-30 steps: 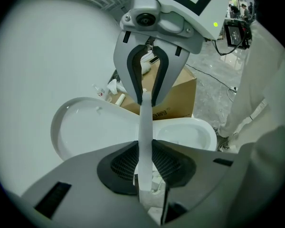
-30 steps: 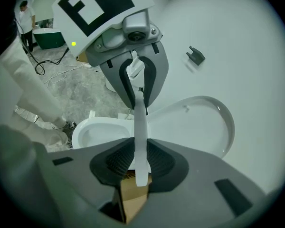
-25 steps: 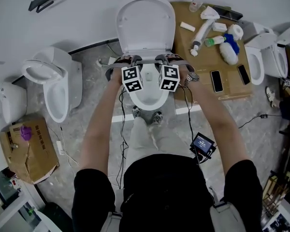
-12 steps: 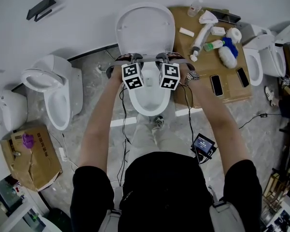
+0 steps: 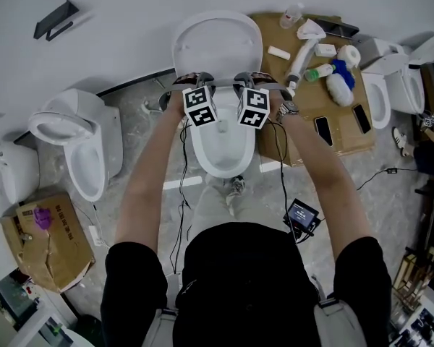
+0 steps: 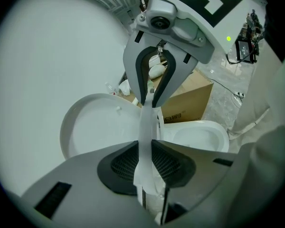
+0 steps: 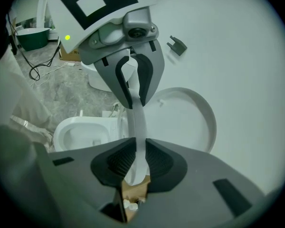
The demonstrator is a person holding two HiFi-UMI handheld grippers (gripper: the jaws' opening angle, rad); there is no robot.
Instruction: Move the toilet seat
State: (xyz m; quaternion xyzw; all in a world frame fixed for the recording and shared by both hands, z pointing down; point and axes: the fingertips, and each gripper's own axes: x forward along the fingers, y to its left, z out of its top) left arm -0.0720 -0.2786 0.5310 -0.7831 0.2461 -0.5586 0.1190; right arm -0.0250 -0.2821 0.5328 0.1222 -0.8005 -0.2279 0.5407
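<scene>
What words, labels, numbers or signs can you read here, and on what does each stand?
Nothing can be read outright.
Cardboard box: dark print, too blurred to read.
Left marker cube and right marker cube: black square patterns, no words.
Small screen unit: display too small to read.
White spray bottle: label too small.

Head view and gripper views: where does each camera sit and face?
Left gripper view: on the left hand-held gripper, looking along its jaws, shut on the white plastic toilet seat; clothing at right.
Right gripper view: on the right hand-held gripper, whose jaws just closed further on that seat; clothing at left.
Head view: on the person's head, facing down at the white ceramic bowl; left forearm and right forearm show.
Shared: both gripper views show the raised white lid.
</scene>
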